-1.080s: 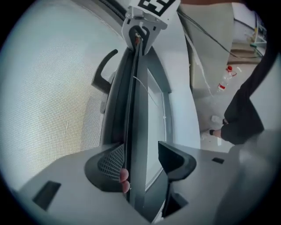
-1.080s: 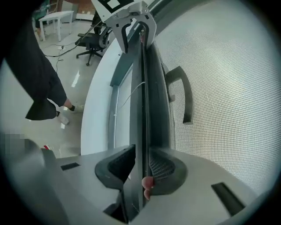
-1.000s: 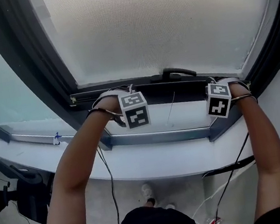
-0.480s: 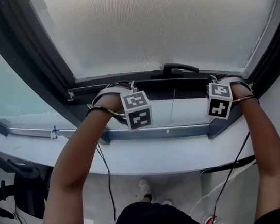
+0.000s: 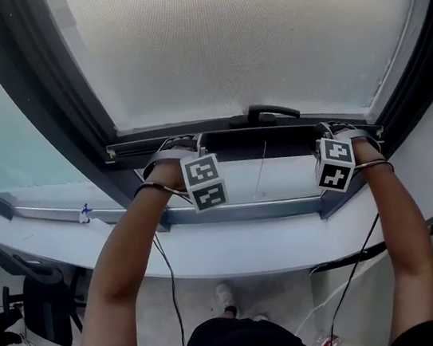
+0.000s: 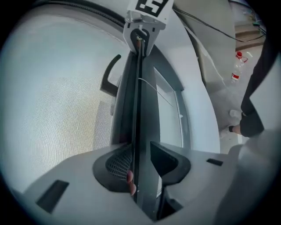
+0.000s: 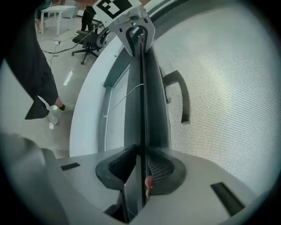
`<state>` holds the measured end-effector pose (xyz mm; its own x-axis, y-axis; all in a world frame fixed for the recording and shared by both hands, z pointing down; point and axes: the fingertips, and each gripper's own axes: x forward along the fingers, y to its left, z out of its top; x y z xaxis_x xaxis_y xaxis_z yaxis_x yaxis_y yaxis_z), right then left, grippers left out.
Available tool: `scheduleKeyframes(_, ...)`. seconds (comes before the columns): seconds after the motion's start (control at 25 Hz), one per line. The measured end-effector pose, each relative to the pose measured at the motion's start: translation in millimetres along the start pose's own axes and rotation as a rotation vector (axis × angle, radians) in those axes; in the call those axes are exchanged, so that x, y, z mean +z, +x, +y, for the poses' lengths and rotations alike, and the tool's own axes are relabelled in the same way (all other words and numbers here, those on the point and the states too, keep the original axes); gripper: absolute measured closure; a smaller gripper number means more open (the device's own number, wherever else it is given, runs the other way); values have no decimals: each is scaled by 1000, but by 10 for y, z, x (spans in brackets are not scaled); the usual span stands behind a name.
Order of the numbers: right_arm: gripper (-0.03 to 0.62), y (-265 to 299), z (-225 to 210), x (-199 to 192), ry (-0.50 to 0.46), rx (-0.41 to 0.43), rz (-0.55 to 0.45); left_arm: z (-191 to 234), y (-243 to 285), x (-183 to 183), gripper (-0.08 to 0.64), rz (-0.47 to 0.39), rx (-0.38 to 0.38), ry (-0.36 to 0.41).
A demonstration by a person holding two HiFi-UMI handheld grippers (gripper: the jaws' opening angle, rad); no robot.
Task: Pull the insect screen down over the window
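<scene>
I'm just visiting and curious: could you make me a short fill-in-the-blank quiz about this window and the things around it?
1. The insect screen has a handle coloured ___.
2. The handle sits on the screen's bottom bar, roughly at its ___.
3. The plastic bottle on the floor has a ___ cap.

Missing words: black; middle; red.

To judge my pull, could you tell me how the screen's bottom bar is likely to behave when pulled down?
The bar looks stiff: it runs straight end to end. The mesh above is fine and see-through, so probably floppy and light.
</scene>
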<state>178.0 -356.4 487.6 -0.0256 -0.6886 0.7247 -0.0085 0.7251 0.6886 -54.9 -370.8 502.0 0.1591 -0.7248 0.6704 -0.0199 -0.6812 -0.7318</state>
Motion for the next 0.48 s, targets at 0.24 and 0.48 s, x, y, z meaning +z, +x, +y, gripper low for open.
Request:
scheduleKeyframes(0.24, 508, -335, -93, -18, 212, -322, -189, -83, -395, 57, 428, -275, 126, -366)
scheduleKeyframes(0.48, 509, -1336, -9, 32, 864, -508, -645, -224, -1306, 370, 428, -714, 167, -858)
